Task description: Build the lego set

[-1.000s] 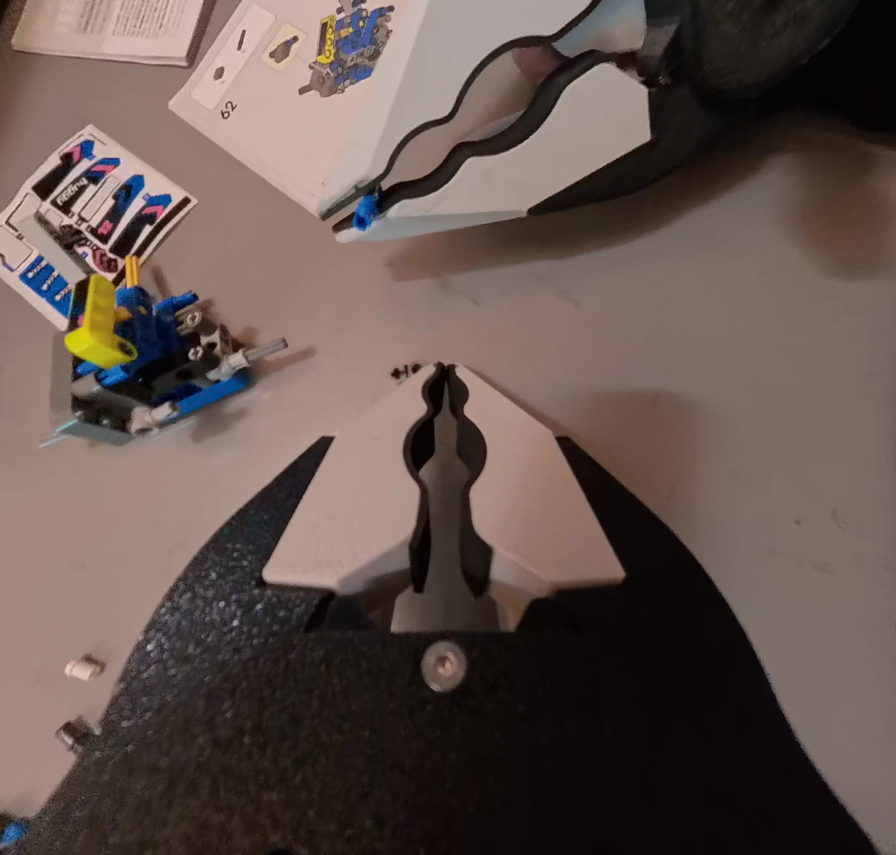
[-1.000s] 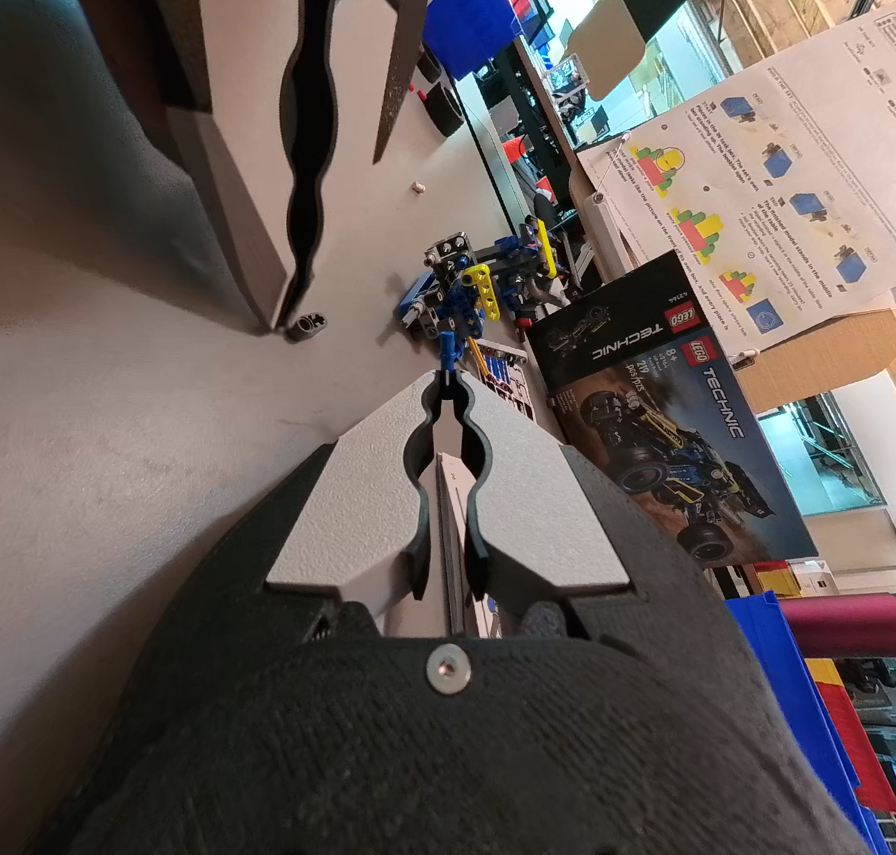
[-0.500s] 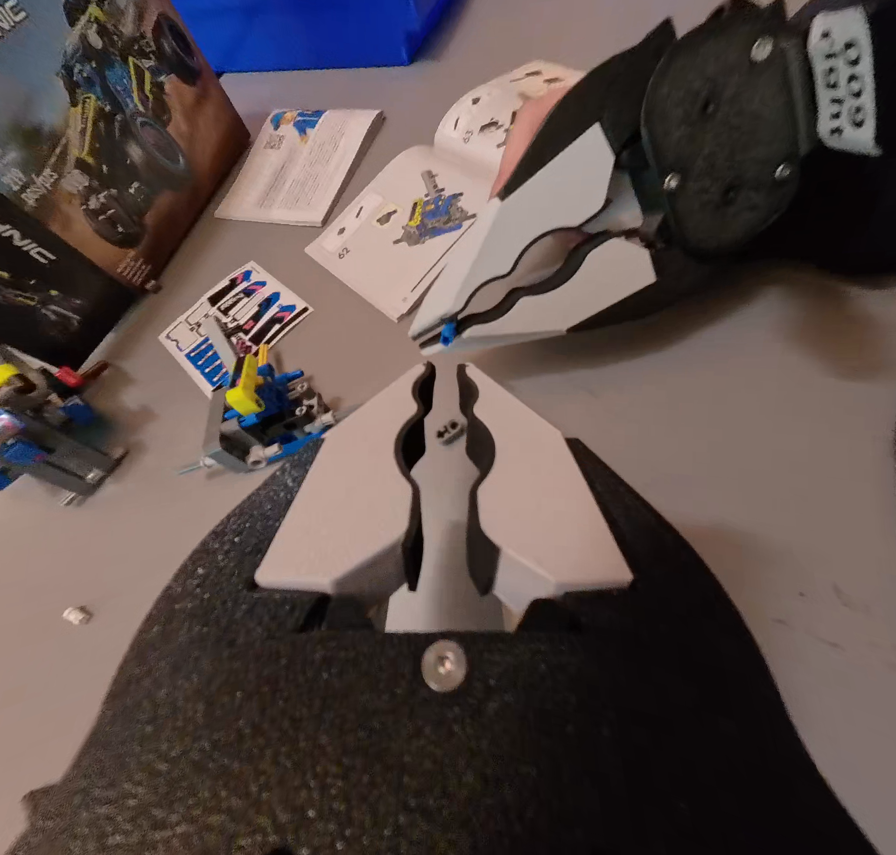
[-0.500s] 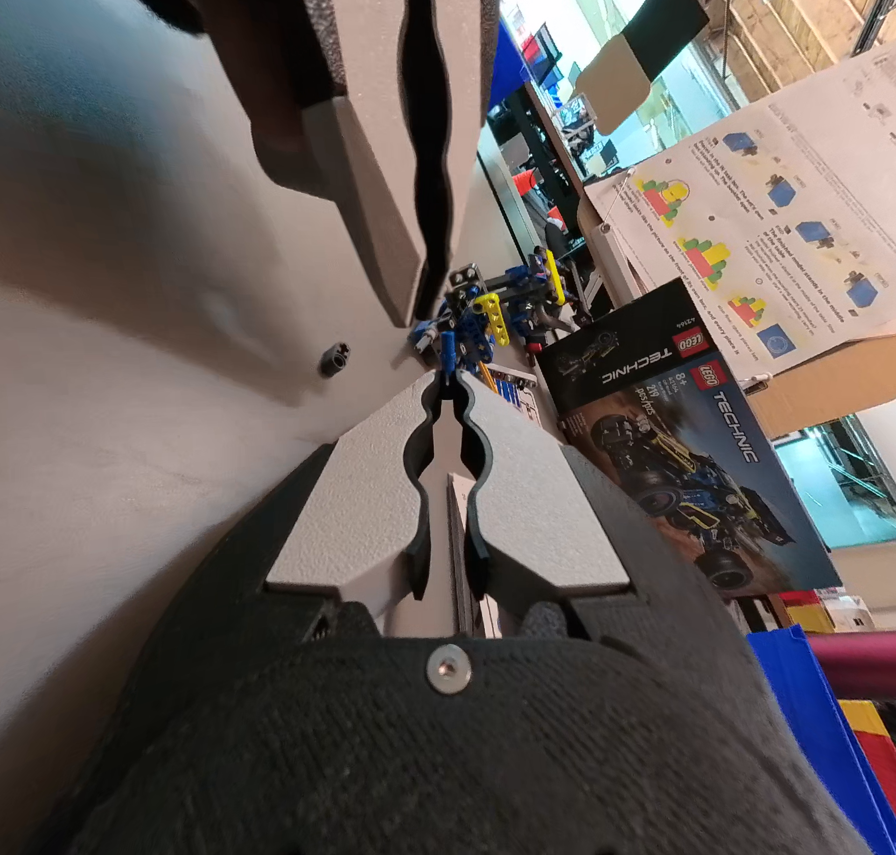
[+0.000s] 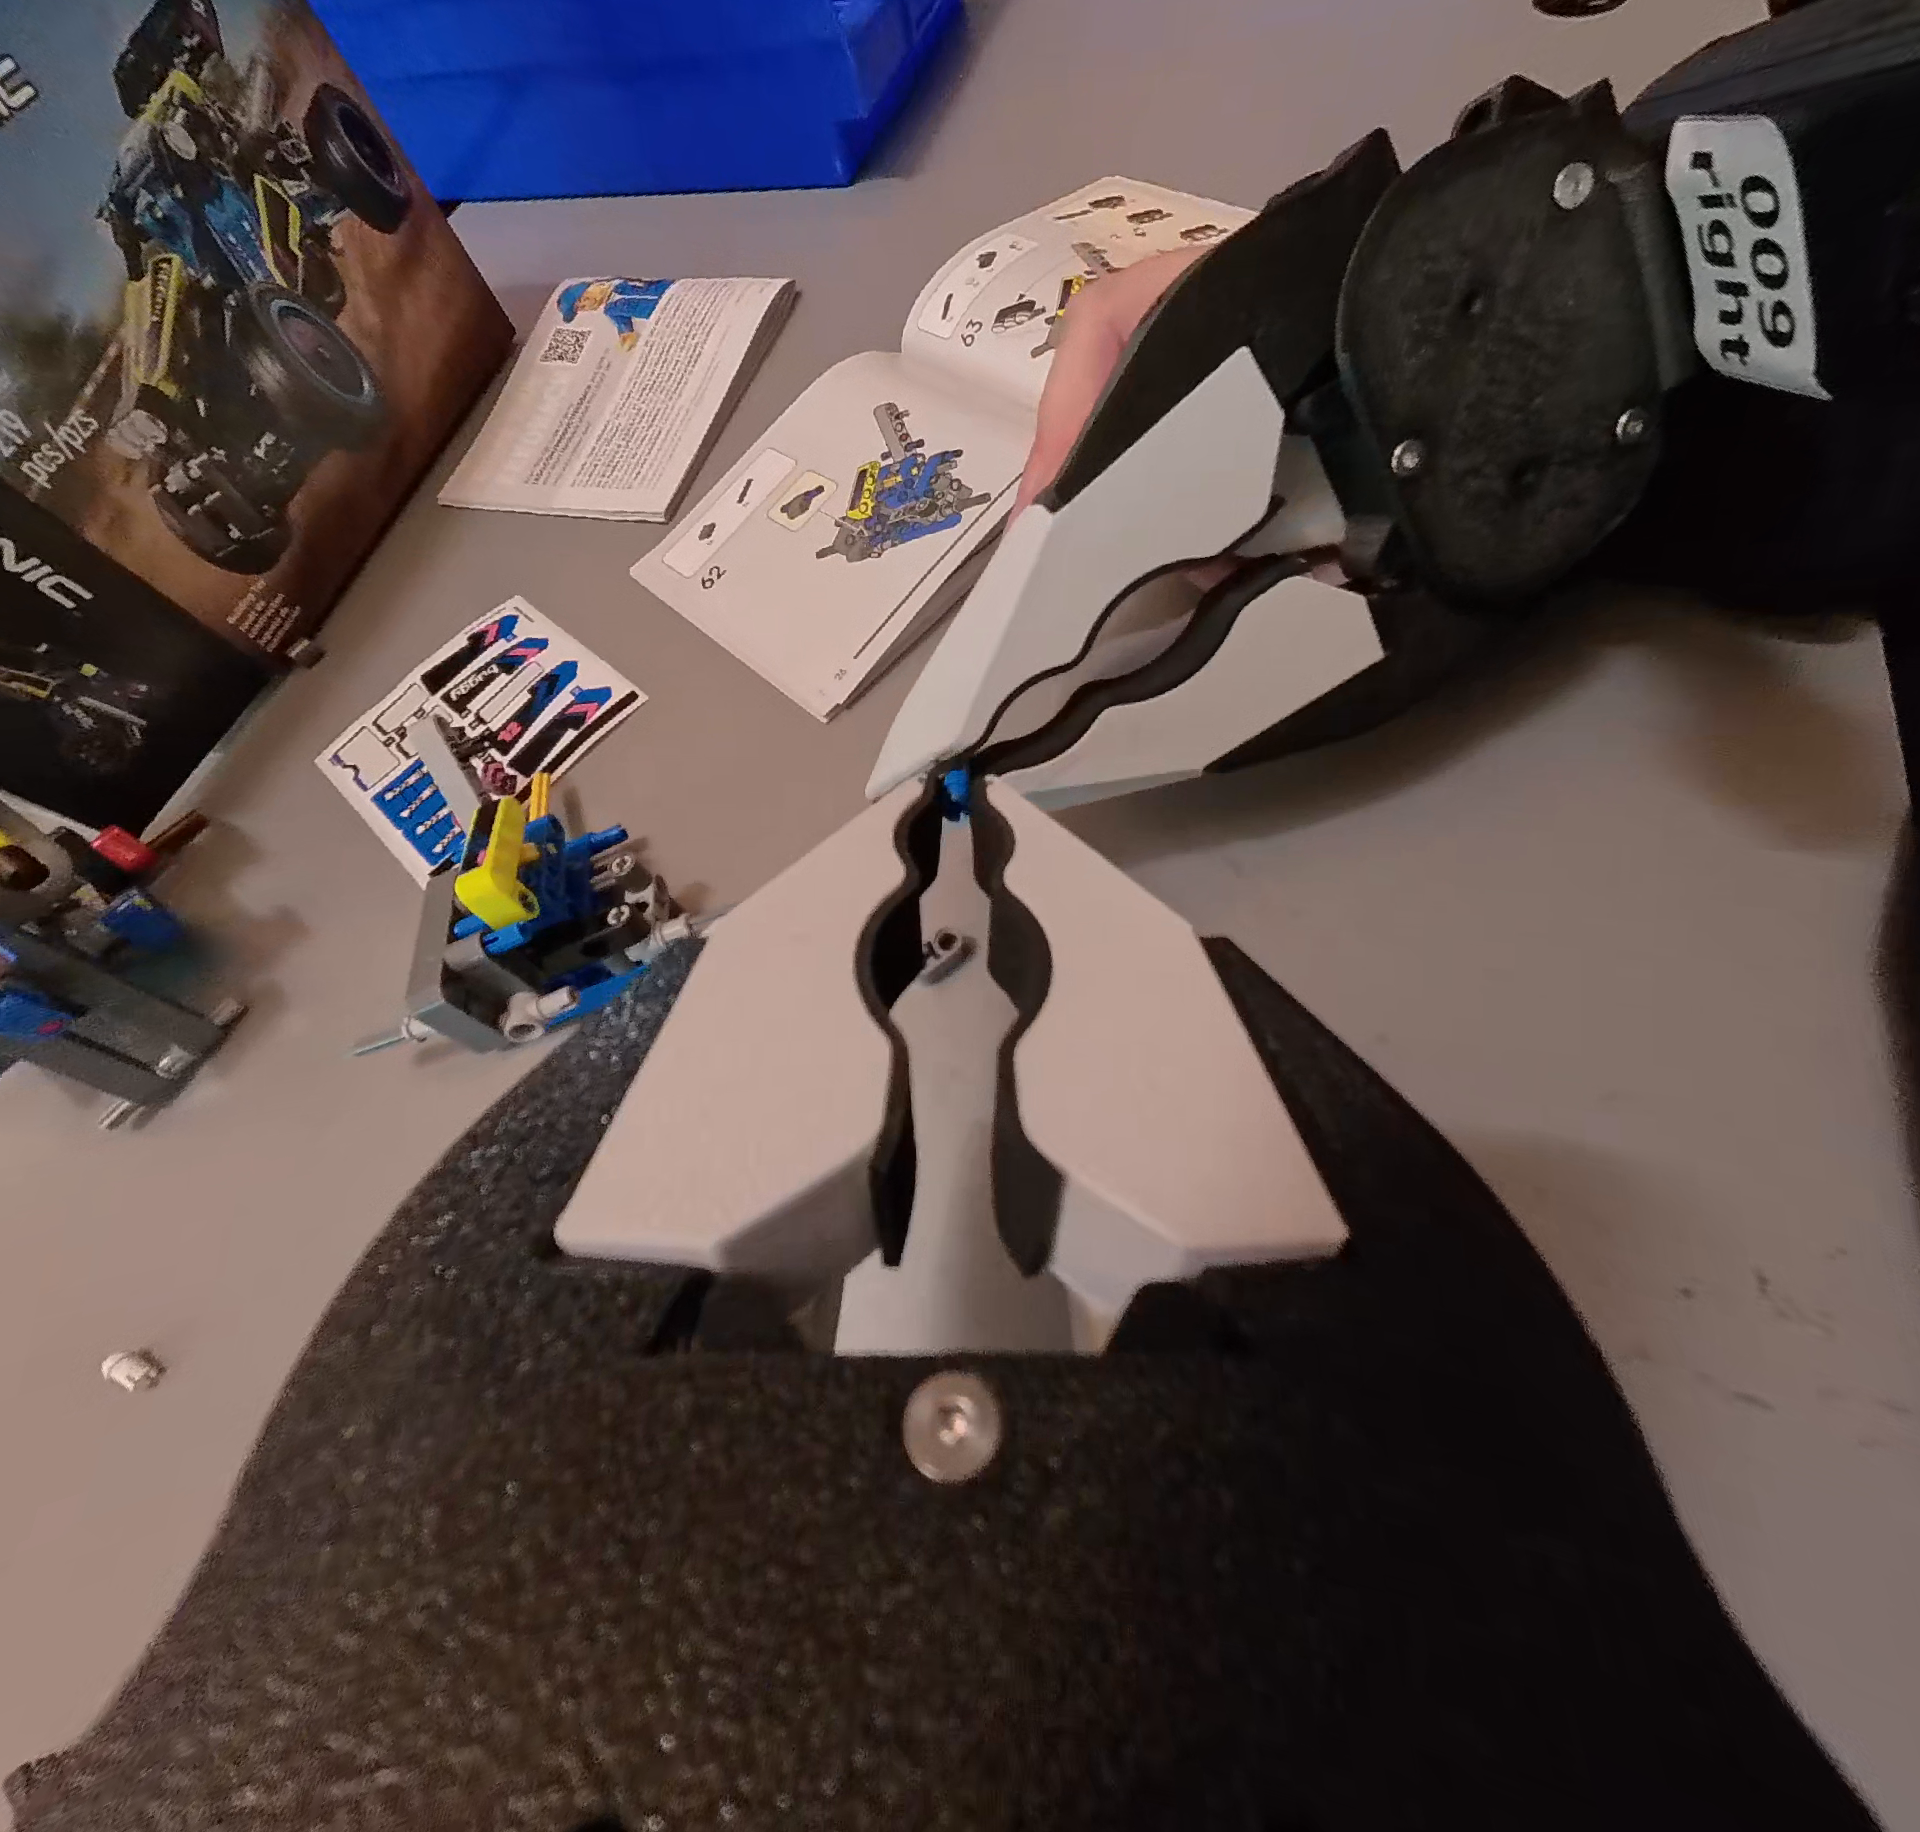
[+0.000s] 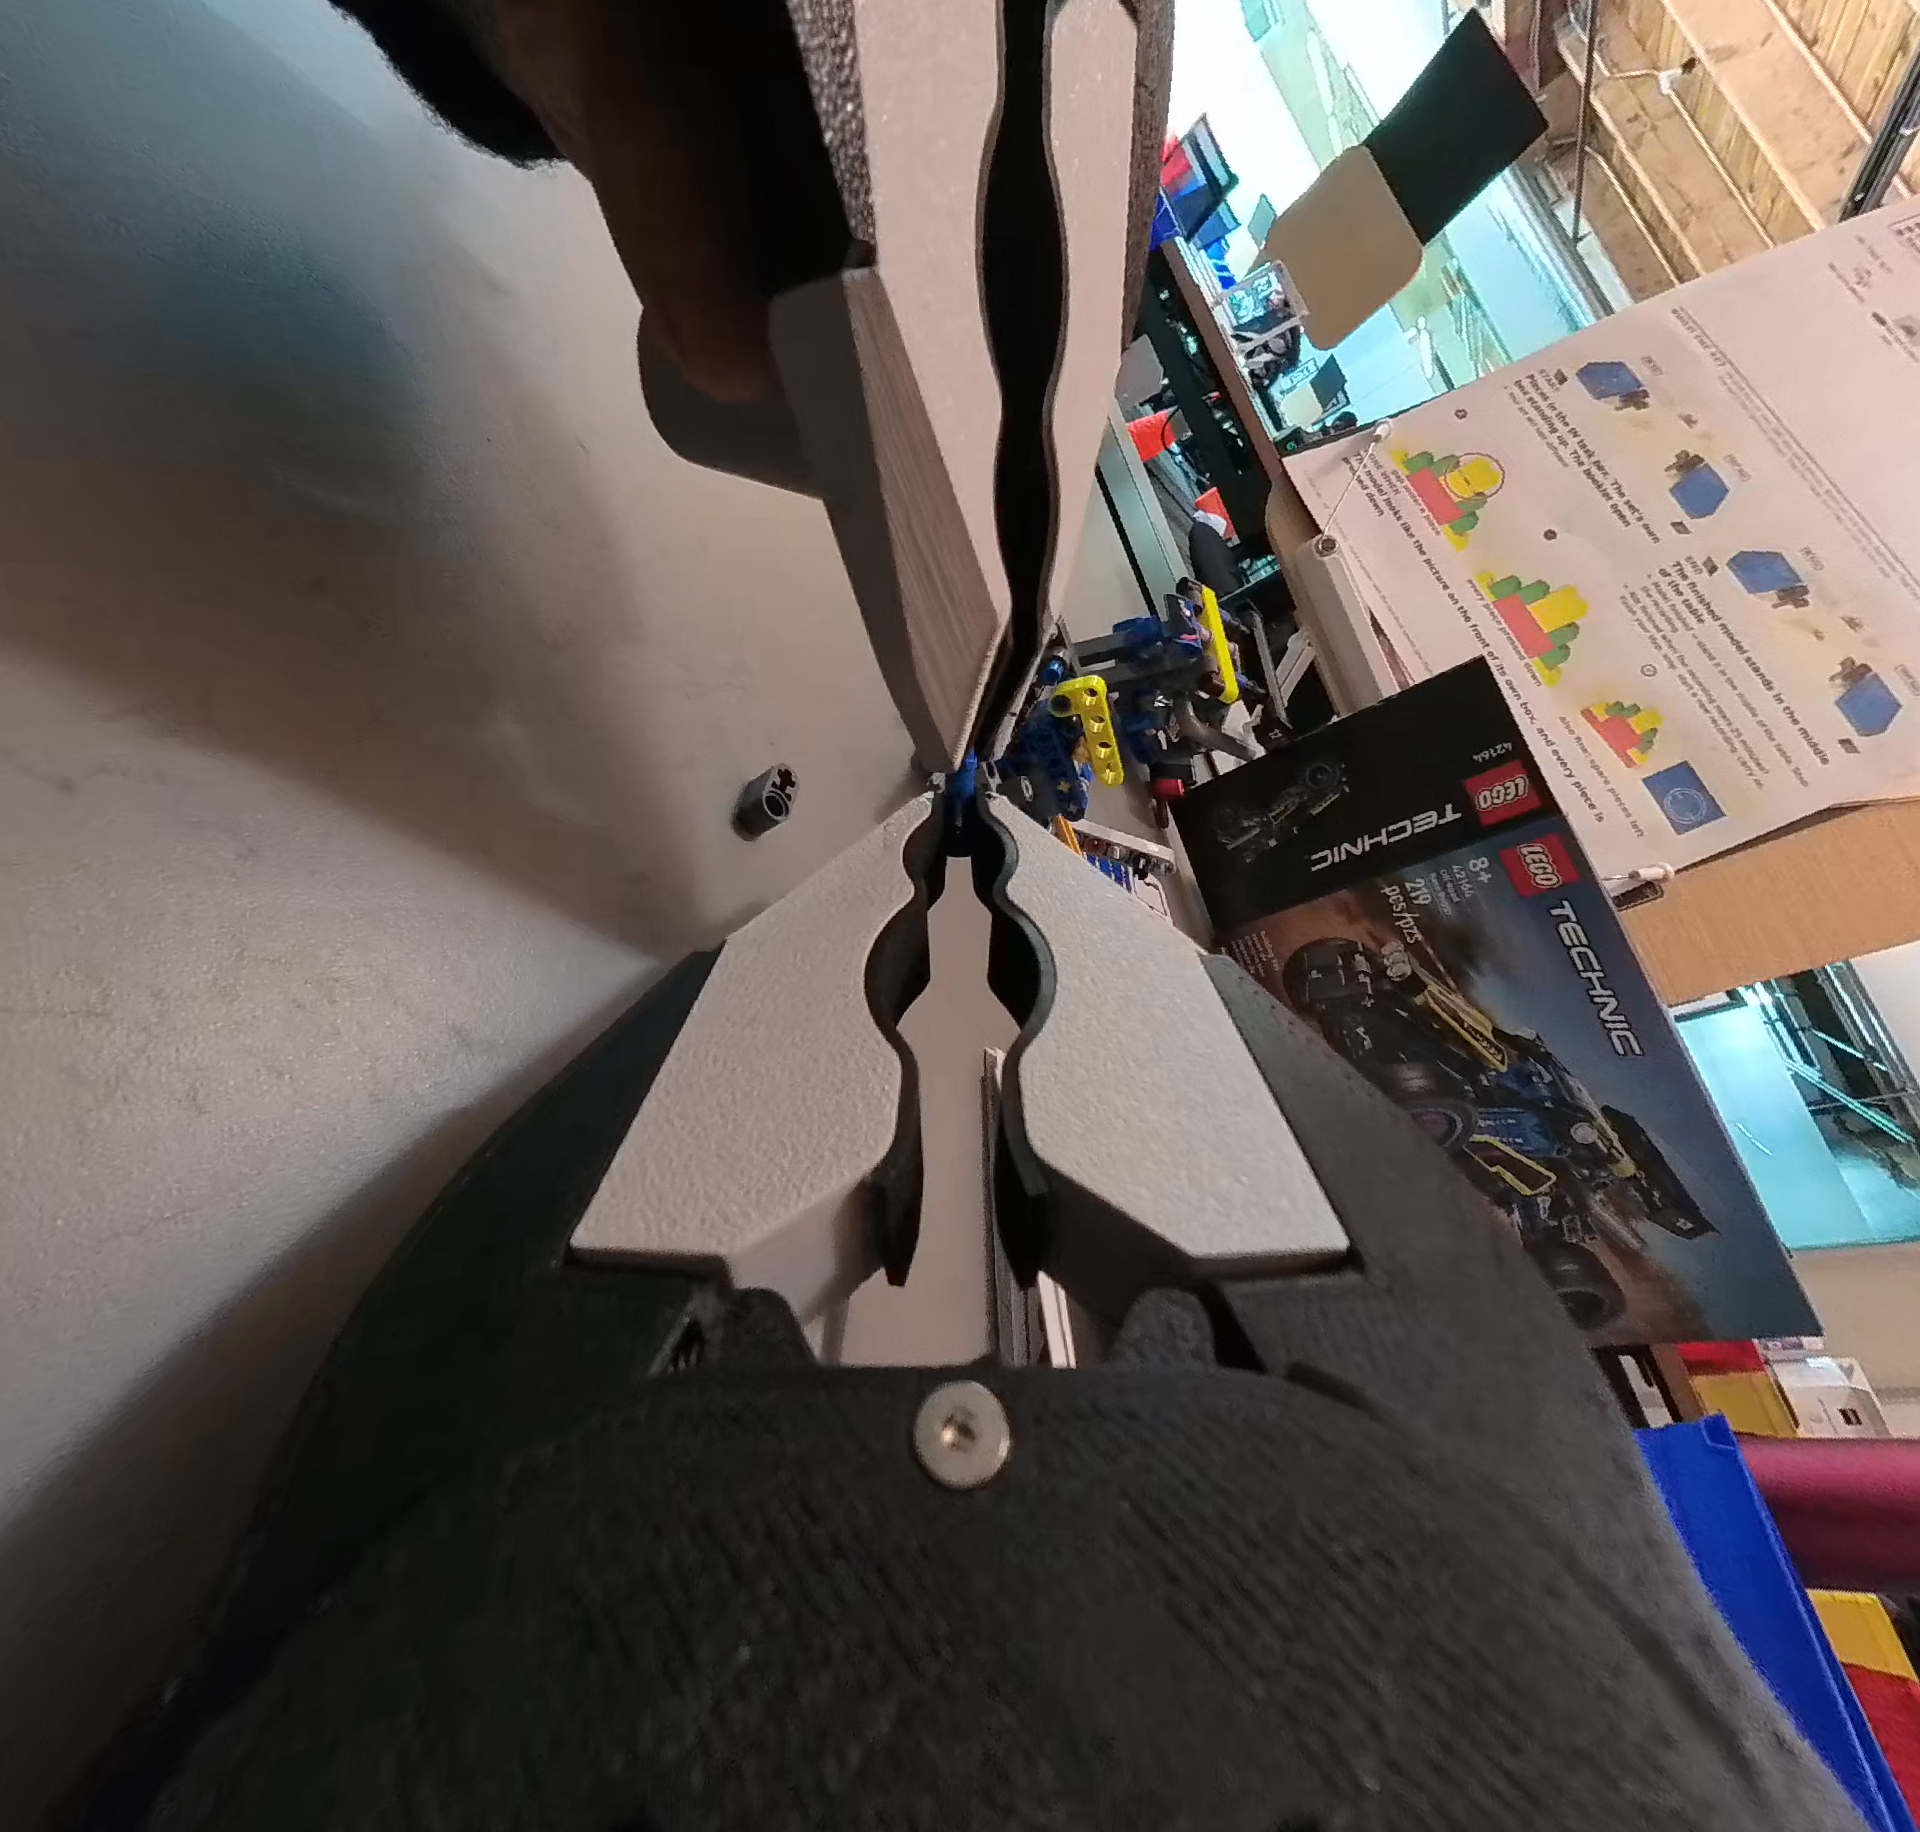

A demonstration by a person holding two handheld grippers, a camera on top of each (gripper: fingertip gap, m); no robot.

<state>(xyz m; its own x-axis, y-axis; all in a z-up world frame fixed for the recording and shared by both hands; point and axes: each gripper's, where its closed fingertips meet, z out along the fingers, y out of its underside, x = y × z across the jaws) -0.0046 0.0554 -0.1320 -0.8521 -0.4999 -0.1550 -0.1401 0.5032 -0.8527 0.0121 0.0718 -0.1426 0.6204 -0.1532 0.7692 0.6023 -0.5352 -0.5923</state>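
The grey table (image 5: 1558, 1003) carries the set's box (image 5: 208, 307) at far left, the open instruction booklet (image 5: 831, 535) beyond my grippers, and a sticker sheet (image 5: 478, 712) near it. The partly built blue and yellow chassis (image 5: 530, 930) sits on the table to the left of my left gripper (image 5: 948, 806), well apart from both tools.

My right gripper (image 5: 940, 774) comes in from the right with its jaws pinched on a small blue pin (image 5: 954, 793). My left gripper's tips meet that same pin, the jaws narrow around it; I cannot tell whether they grip it yet. A small grey connector (image 5: 943, 954) lies loose on the table below the gap of my left fingers, held by neither tool.

I judge this a hand-over or re-grip of the pin between the two grippers. The next move calls for a firm hold by the left before the right releases, then alignment with the connector or chassis. The pin is tiny and could slip.
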